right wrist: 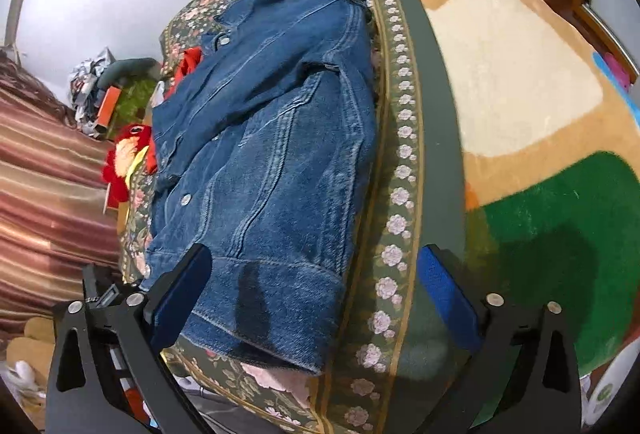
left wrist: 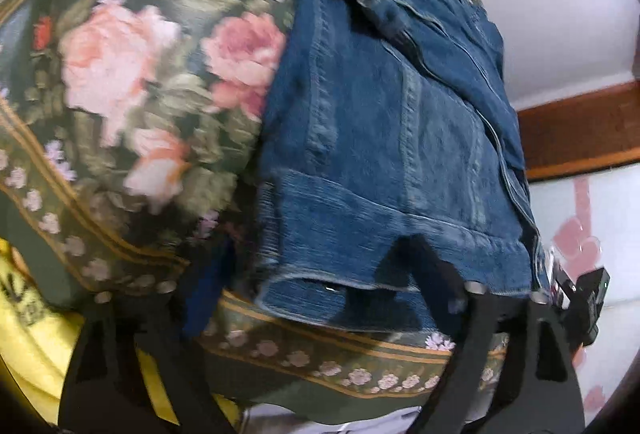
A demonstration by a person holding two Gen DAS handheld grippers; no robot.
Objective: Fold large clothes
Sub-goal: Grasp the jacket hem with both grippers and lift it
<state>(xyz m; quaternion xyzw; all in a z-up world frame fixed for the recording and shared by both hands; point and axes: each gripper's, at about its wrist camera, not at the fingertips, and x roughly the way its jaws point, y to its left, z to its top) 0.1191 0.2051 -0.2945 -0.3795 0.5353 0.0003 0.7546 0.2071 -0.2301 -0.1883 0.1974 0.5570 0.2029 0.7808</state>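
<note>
Denim jacket [right wrist: 264, 162], stitched and creased, lies on floral bedspread [right wrist: 396, 218] between each spread hand-held gripper [right wrist: 316, 298]

Left hand-held gripper [left wrist: 304, 298] and right hand-held gripper [right wrist: 316, 282], both wide-jawed, downward-tilted.

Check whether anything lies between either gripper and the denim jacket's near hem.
Nothing visible does. The denim jacket lies uncovered on the floral bedspread, its hem right ahead of the open left gripper and right gripper.
</note>
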